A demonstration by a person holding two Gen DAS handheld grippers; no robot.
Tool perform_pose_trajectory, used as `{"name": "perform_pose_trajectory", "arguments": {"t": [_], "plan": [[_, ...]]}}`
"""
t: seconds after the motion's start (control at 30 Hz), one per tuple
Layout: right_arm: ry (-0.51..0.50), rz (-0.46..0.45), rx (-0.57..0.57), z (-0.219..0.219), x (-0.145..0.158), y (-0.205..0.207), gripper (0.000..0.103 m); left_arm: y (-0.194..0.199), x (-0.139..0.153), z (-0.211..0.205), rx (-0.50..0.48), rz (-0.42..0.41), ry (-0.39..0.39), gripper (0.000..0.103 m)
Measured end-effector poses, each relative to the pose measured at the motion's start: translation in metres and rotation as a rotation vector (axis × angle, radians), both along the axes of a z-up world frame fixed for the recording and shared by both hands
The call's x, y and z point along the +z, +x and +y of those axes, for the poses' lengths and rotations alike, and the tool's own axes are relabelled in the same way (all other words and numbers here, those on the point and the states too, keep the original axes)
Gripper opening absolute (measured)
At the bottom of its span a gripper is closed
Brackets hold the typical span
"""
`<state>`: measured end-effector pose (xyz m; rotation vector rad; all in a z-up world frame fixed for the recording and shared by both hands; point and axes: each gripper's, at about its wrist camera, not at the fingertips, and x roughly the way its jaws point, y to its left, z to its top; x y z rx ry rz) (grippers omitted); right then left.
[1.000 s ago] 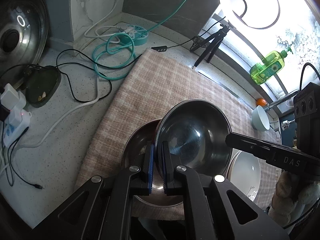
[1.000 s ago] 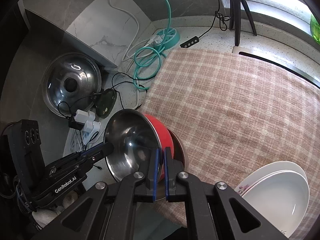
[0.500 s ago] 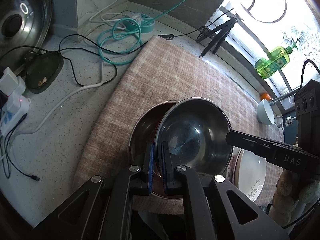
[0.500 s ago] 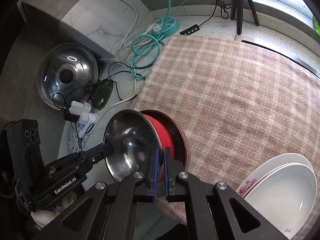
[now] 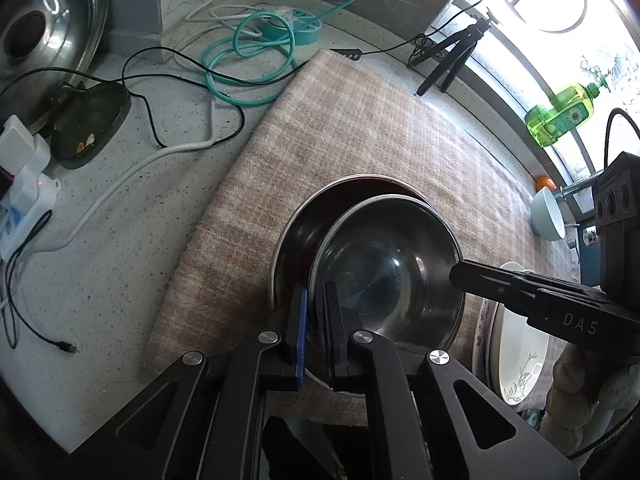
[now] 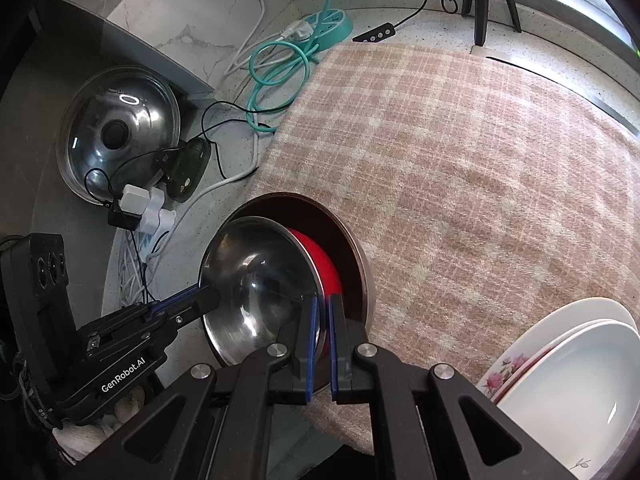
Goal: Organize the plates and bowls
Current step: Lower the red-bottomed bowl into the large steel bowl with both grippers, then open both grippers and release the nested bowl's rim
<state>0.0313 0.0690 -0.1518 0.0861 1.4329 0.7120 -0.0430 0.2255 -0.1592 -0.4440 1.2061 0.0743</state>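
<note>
Steel bowl (image 5: 386,264) lowered into larger bowl (image 5: 304,236), red underside only in right view

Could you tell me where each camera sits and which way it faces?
Left wrist: on the left gripper, looking steeply down at the steel bowl; the right gripper shows.
Right wrist: on the right gripper, looking steeply down at the bowl's opposite rim; the left gripper shows.
Shared: bowl, checked cloth, white plates.
</note>
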Motion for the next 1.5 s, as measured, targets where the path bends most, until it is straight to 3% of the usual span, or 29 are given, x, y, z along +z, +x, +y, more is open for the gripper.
{"name": "perform_pose_trajectory", "arguments": {"t": [0.9, 1.5], "plan": [[-0.054, -0.013, 0.037, 0.011, -0.014, 0.006, 0.009, 0.010, -0.011, -0.004, -0.005, 0.021, 0.041, 0.005], [-0.074, -0.075, 0.076, 0.013, -0.009, 0.002, 0.010, 0.010, -0.010, -0.003, -0.009, 0.015, 0.064, 0.008]]}}
